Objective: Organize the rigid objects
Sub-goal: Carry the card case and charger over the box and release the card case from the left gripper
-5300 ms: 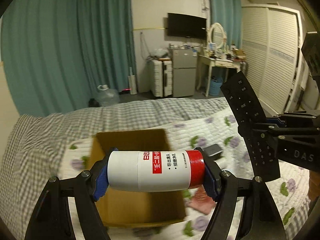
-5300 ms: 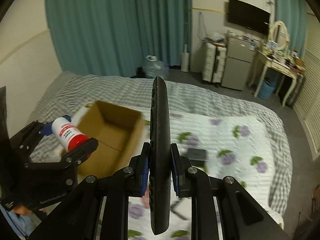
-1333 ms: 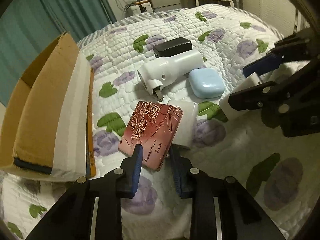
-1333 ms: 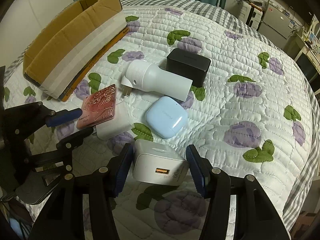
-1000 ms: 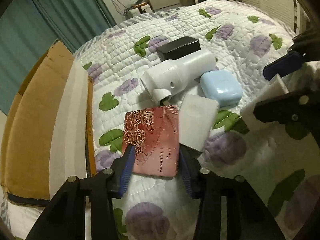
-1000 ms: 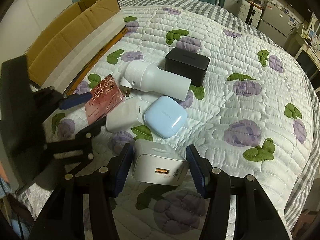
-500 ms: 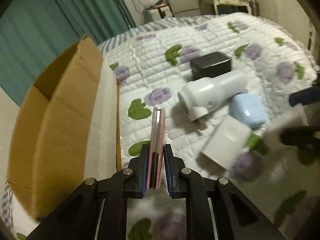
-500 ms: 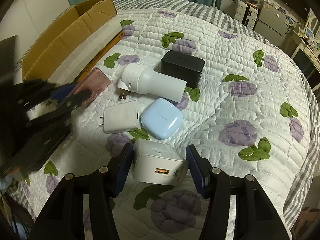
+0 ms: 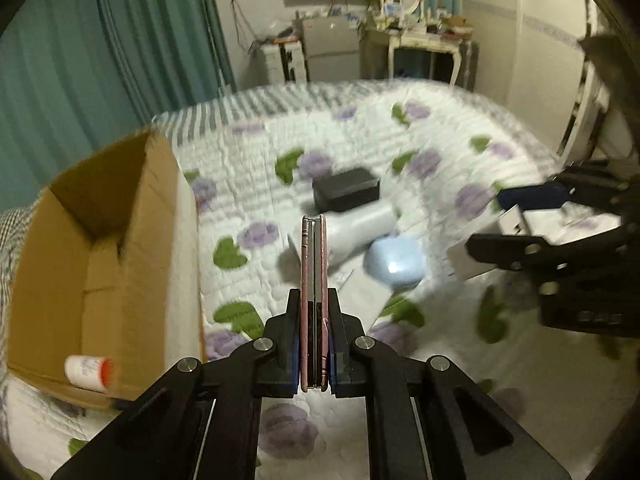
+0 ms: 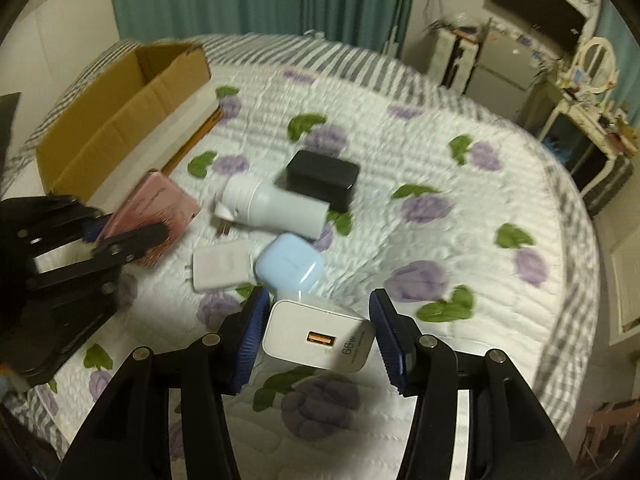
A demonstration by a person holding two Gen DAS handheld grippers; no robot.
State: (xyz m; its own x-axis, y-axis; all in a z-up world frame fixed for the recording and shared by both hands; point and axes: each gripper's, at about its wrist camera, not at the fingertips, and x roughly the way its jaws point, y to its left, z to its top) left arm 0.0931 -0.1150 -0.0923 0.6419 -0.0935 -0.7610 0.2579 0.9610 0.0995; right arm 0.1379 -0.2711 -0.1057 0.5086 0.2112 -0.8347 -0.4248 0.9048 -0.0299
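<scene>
My left gripper (image 9: 314,312) is shut on a flat pink case (image 9: 314,280), held edge-on above the quilt; it also shows in the right wrist view (image 10: 154,210). My right gripper (image 10: 316,328) is shut on a white 66W charger (image 10: 320,340) and holds it off the bed. An open cardboard box (image 9: 92,240) lies to the left, with a white red-capped bottle (image 9: 88,372) inside. On the quilt lie a black box (image 10: 322,180), a white cylindrical plug device (image 10: 272,208), a light blue earbud case (image 10: 290,266) and a flat white adapter (image 10: 220,266).
The bed with a floral quilt (image 10: 440,208) fills both views. Teal curtains (image 9: 100,60), a small fridge (image 9: 324,48) and a dressing table (image 9: 420,36) stand beyond the bed's far edge. A white wardrobe (image 9: 552,60) is at the right.
My left gripper shut on the pink case, turned it on edge and lifted it toward the box. My right gripper closed on the white charger and raised it.
</scene>
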